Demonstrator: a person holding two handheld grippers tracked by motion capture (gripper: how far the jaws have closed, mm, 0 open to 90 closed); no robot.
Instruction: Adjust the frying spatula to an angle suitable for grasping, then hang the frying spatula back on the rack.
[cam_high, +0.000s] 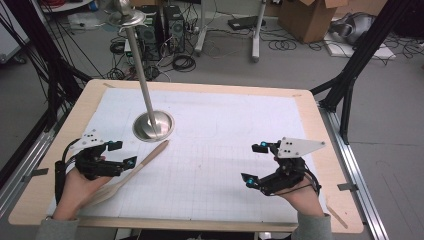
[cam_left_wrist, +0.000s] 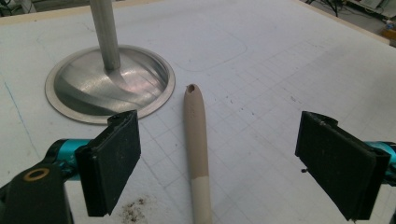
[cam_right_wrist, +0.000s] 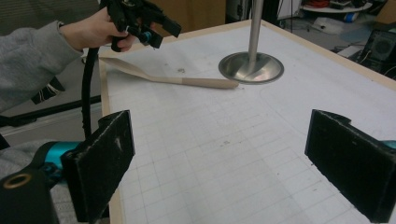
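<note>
**Left gripper poised over the wooden spatula, jaws spread**

A wooden spatula (cam_high: 131, 173) lies flat on the white gridded mat (cam_high: 220, 150) near the table's left side, its round handle end pointing at the metal stand base (cam_high: 153, 125) and stopping just short of the rim — close, apart as far as the left gripper view shows. The blade end lies toward the person's left hand (cam_high: 75, 192).

The left gripper (cam_high: 122, 155) hangs over the spatula with its 2 jaws released. In the left gripper view the handle (cam_left_wrist: 196, 140) runs up between the black pads (cam_left_wrist: 114, 161), with a clear gap on either side; neither pad touches the wood. A small hole marks the handle's tip.

The right gripper (cam_high: 255, 162) hovers over bare mat on the right side, well apart from the spatula — its 2 jaws also stand wide, nothing between them. From the right gripper view the spatula (cam_right_wrist: 187, 80) and the left gripper (cam_right_wrist: 140, 23) above it show across the table.

A thin steel pole (cam_high: 140, 65) rises from the stand base, carrying a small disc at its top.
</note>
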